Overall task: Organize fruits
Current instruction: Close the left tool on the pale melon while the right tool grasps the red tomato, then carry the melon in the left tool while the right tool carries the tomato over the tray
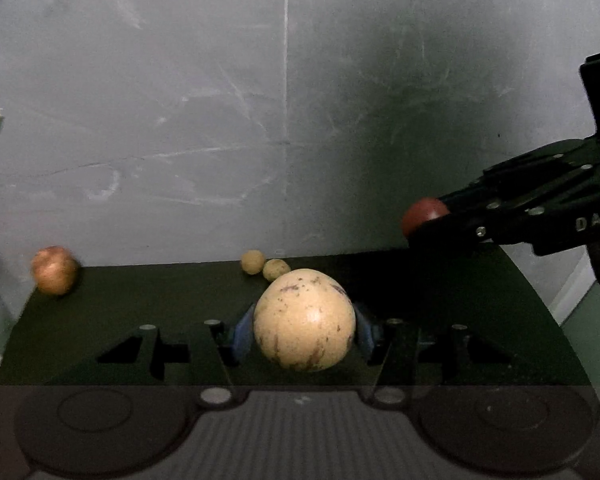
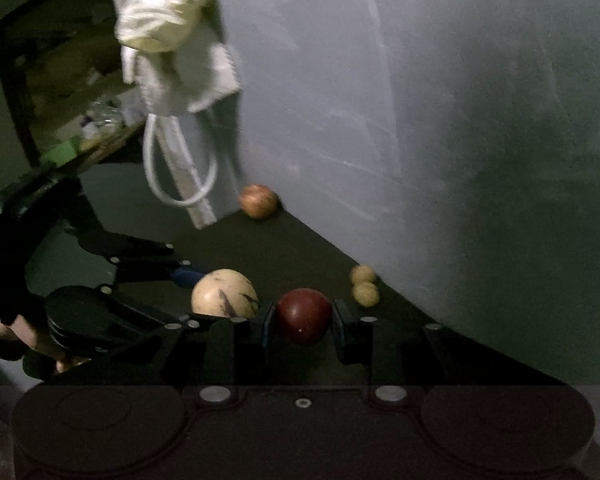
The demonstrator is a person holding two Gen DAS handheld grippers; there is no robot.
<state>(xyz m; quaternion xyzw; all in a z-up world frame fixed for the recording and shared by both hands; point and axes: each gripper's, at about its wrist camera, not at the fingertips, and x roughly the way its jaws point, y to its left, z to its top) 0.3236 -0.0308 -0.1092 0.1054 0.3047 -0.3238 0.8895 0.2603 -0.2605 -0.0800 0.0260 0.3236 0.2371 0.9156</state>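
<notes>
Cream-yellow and flecked with brown streaks, a round smooth fruit [image 1: 304, 320] sits clamped in the left gripper [image 1: 300, 332] above a dark tabletop [image 1: 140, 300]; the right gripper [image 2: 303, 320] grips a glossy dark-red round fruit [image 2: 303, 315] alongside.

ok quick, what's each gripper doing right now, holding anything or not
Left gripper: closed on the pale speckled fruit.
Right gripper: closed on the dark red fruit.

Both tongs [image 1: 304, 336] [image 2: 303, 322] clamped, angled downward
</notes>
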